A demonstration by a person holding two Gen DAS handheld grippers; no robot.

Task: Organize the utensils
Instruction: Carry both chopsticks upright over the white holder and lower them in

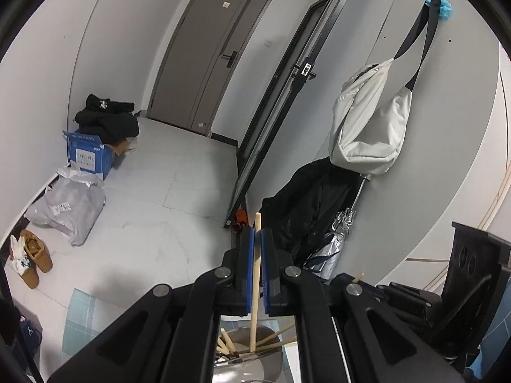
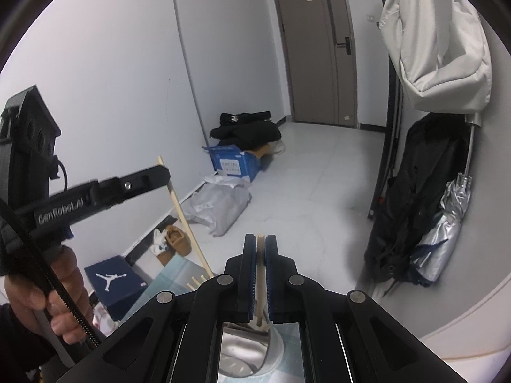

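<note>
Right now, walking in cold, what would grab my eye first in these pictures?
Probably the two black grippers with blue pads, each shut on a pale wooden chopstick: the left gripper holds its chopstick upright over a shiny metal container of more sticks, the right gripper likewise. Then the pale grey bag hanging on the wall at right.

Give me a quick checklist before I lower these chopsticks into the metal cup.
1. Left tool shut on its chopstick: ok.
2. Right tool shut on its chopstick: ok.
3. Left chopstick's lower end over the metal cup: ok.
4. Right chopstick's lower end over the cup: ok.
5. Room left among the chopsticks already in the cup: cannot tell.
</note>
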